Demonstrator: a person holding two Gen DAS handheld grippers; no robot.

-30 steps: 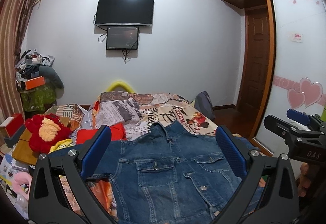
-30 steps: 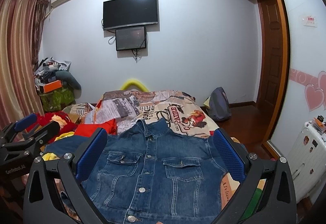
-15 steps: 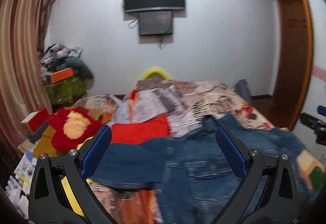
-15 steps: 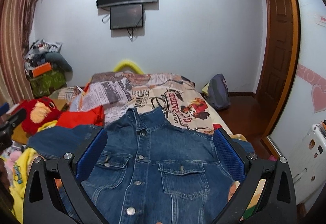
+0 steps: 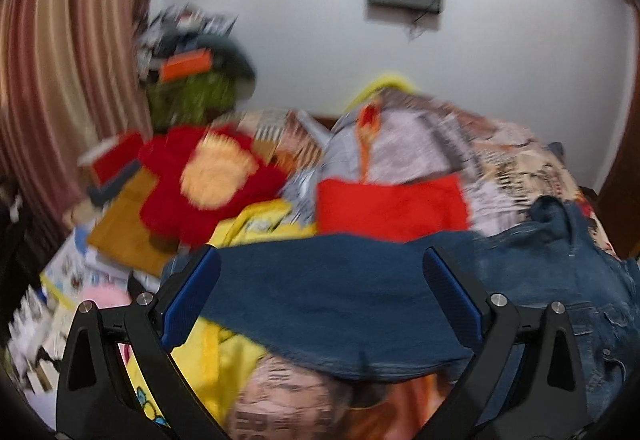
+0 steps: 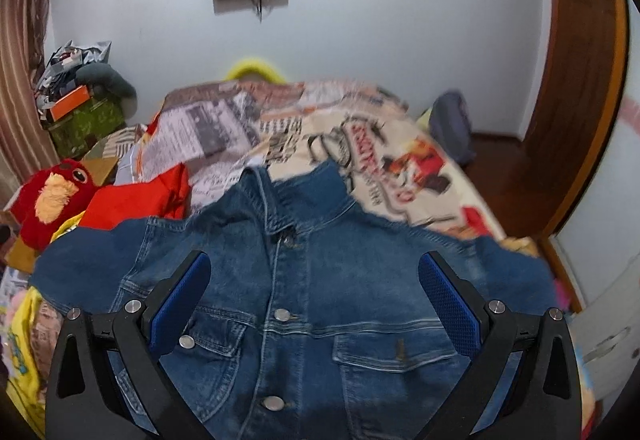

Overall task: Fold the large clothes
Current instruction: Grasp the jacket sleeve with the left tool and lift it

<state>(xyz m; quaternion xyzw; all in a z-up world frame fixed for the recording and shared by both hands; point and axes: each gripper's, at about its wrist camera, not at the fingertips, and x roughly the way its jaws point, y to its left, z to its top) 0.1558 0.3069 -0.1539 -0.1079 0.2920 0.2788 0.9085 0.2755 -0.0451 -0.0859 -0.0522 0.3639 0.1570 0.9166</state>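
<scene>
Your left gripper, jaws wide and empty, faces the jacket sleeve lying crosswise; your right gripper, equally wide, faces the chest.

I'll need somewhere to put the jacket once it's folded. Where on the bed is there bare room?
The bedspread beyond the jacket collar is free, out toward its far right edge. The left is crowded: red cloth, plush toy, yellow fabric.
</scene>
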